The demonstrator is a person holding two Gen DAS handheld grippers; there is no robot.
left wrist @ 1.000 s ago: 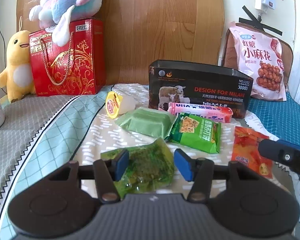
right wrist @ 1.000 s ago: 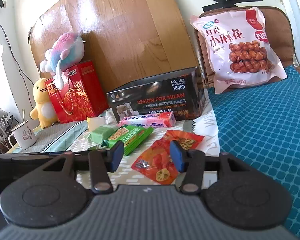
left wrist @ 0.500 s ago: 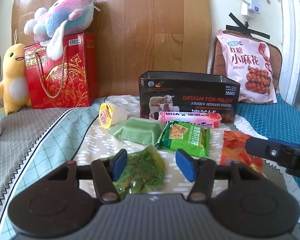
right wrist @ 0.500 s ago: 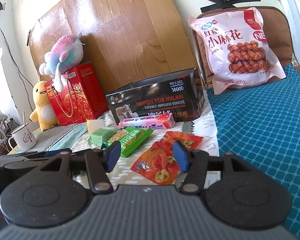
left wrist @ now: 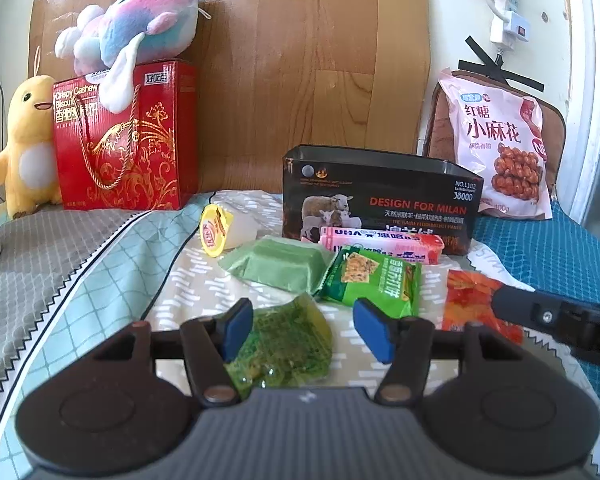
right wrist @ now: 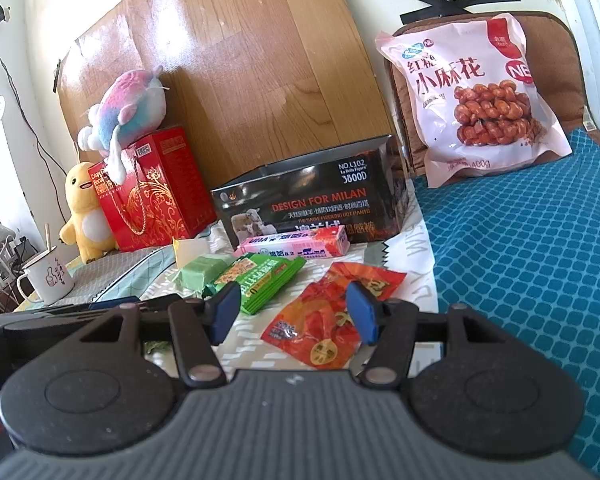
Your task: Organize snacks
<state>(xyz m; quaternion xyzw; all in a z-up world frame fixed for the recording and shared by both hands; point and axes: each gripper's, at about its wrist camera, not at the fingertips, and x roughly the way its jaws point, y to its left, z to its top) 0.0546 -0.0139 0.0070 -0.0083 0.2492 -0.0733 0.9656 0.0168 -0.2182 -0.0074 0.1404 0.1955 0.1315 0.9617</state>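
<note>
My left gripper (left wrist: 300, 330) is opening wider around the green packet (left wrist: 282, 346), right gripper (right wrist: 294, 312) spread over the orange packet (right wrist: 332, 320); I think both pickups come next.

Left gripper (left wrist: 302, 330): jaws opening, blue pads (left wrist: 236, 330) spread with a clear gap, nothing pinched. Pitched moderately down toward the bed surface, tips low over it. In the right wrist view only its dark body shows, at the left edge.

Right gripper (right wrist: 294, 312): jaws apart at about mid width, blue pads (right wrist: 362, 312) not pressing on anything. Also tilted slightly down, low over the bed. One dark finger (left wrist: 548, 314) of it pokes into the left wrist view from the right edge. So the two grippers sit side by side, close, both facing the headboard end.
</note>
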